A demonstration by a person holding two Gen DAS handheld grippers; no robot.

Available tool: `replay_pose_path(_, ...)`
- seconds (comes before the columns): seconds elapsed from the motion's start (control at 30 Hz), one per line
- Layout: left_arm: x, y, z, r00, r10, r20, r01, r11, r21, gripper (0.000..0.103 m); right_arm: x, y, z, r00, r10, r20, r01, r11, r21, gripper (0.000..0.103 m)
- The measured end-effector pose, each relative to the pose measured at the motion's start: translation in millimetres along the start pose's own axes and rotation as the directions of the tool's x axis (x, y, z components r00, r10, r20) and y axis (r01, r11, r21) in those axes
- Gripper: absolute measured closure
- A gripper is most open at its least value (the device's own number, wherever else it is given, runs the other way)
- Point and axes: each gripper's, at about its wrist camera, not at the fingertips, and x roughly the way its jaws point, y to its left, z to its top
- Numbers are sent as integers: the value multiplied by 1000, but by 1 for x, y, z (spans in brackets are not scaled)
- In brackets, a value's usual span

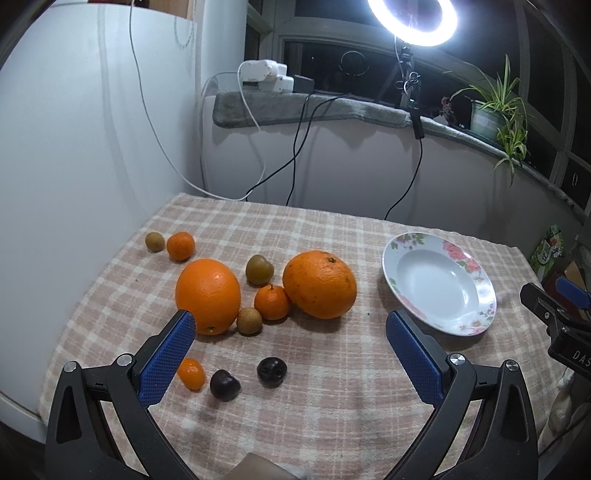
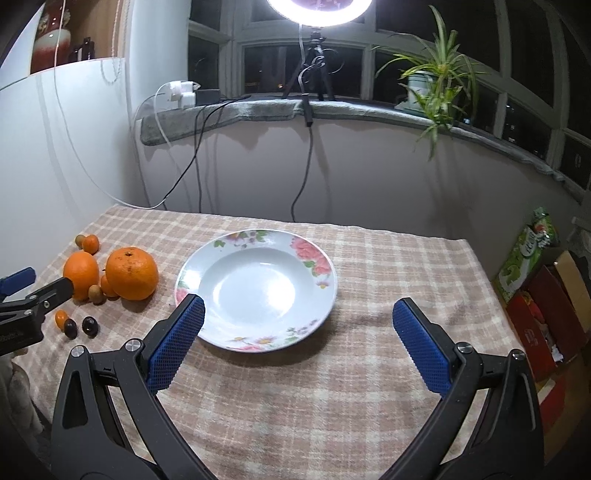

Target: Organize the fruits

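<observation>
Two big oranges point(image 1: 207, 295) point(image 1: 320, 283) lie on the checked cloth, with small mandarins point(image 1: 272, 302) point(image 1: 180, 245), brownish longans point(image 1: 249, 320) point(image 1: 259, 269), a kumquat point(image 1: 191, 373) and two dark fruits point(image 1: 225, 384) point(image 1: 272, 372) around them. A white flowered plate point(image 1: 439, 282) stands empty to their right; it also shows in the right wrist view point(image 2: 256, 290). My left gripper point(image 1: 290, 332) is open and empty, just short of the fruits. My right gripper point(image 2: 298, 321) is open and empty in front of the plate.
The checked cloth point(image 2: 369, 266) covers a table against a white wall. Cables point(image 1: 295, 158) hang behind the table. A ring light point(image 1: 412, 22) and a potted plant point(image 1: 495, 110) stand on the sill. Boxes point(image 2: 543, 317) sit past the table's right edge.
</observation>
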Motion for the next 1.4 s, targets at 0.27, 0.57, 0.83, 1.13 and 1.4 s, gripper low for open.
replay_pose_path(0.27,19,13,-1,998,-45,-51,43,999,-24,7,27,14,18,971,230,-67,-231,973,-9,0)
replay_pose_path(0.57,37,17,1,986,-135,-99,129,989,-66,20,67,51,42,862,475,-175,-488,872,-36,2)
replay_pose_path(0.83,49,14,6,975,-188,-119,177,980,-91,27,106,71,59,771,570,-285,-598,801,-15,2)
replay_pose_path(1.13,62,13,8,965,-219,-141,204,972,-118,34,131,111,65,697,610,-376,-674,737,-53,10)
replay_pose_path(1.4,71,15,9,960,-237,-150,217,966,-138,40,143,139,59,672,596,-440,-694,714,-94,14)
